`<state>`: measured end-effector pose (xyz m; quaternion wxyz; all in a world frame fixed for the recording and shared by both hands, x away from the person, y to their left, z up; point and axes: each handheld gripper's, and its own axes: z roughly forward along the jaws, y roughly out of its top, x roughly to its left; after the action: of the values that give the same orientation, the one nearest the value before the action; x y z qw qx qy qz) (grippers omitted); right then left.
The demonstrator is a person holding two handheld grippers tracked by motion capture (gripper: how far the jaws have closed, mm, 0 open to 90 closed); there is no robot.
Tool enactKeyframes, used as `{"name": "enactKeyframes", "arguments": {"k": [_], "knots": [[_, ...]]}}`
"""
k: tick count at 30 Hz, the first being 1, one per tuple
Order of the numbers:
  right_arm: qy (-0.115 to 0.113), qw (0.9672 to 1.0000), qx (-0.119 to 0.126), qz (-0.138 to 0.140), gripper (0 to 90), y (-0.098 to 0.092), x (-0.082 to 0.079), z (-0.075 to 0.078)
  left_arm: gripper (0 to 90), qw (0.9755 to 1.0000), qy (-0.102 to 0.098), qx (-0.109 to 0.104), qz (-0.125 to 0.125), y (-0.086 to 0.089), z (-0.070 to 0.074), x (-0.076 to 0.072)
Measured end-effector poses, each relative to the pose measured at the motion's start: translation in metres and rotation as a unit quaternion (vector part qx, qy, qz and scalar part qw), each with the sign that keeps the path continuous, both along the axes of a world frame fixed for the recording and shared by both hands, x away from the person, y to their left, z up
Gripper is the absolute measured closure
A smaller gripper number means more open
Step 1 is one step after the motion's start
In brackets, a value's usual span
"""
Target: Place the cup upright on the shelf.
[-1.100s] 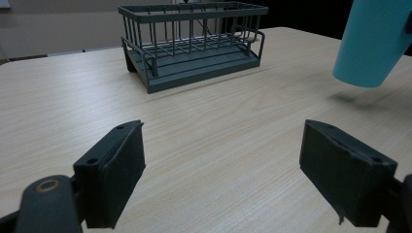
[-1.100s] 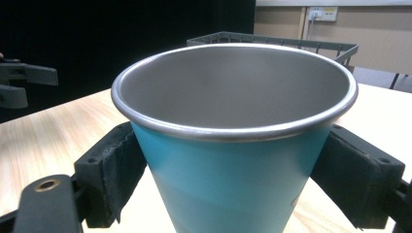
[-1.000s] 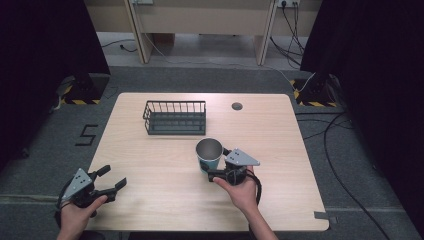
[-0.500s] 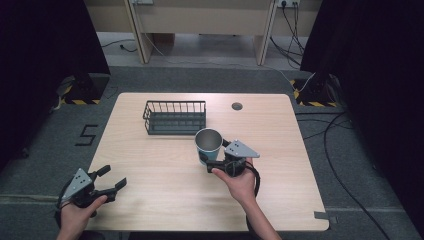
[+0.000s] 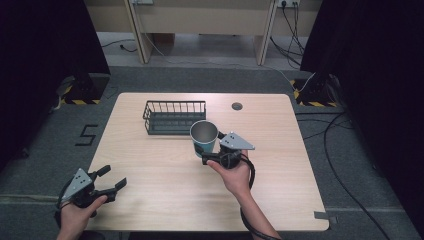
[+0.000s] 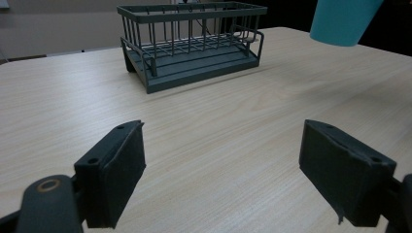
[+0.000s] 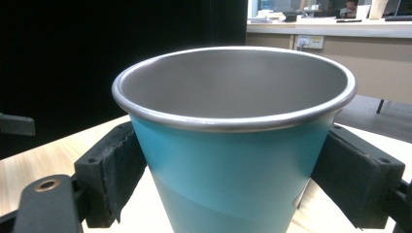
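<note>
A teal cup [image 5: 204,135] with a bare metal inside stays upright in the air, clamped between the jaws of my right gripper [image 5: 206,154]. In the right gripper view the cup [image 7: 233,160] sits between the two black pads [image 7: 116,170], gripped at its lower wall. It hovers just in front of the right end of a dark wire basket [image 5: 174,117], which is empty. My left gripper [image 5: 113,181] rests at the table's front left corner, open. In the left gripper view, bare wood lies between its jaws [image 6: 228,174], with the basket [image 6: 192,43] and the cup's base [image 6: 342,19] beyond.
The light wooden table [image 5: 280,135] has a small round dark grommet [image 5: 237,106] near its far edge, right of the basket. Dark curtains flank both sides, and cables lie on the floor to the right.
My right gripper has carried the cup away from the person, toward the basket's right end. The left gripper has stayed put.
</note>
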<state>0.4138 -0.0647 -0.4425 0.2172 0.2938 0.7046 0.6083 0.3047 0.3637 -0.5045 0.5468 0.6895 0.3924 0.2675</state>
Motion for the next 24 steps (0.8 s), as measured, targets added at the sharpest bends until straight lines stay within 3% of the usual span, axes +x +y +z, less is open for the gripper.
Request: {"name": "enactKeyframes", "arguments": {"k": [24], "knots": [[-0.011, 0.9998, 0.014, -0.008, 16.3, 0.027, 0.034, 0.017, 16.2, 1.0, 0.0, -0.001, -0.001, 0.0, 0.0, 0.0]]}}
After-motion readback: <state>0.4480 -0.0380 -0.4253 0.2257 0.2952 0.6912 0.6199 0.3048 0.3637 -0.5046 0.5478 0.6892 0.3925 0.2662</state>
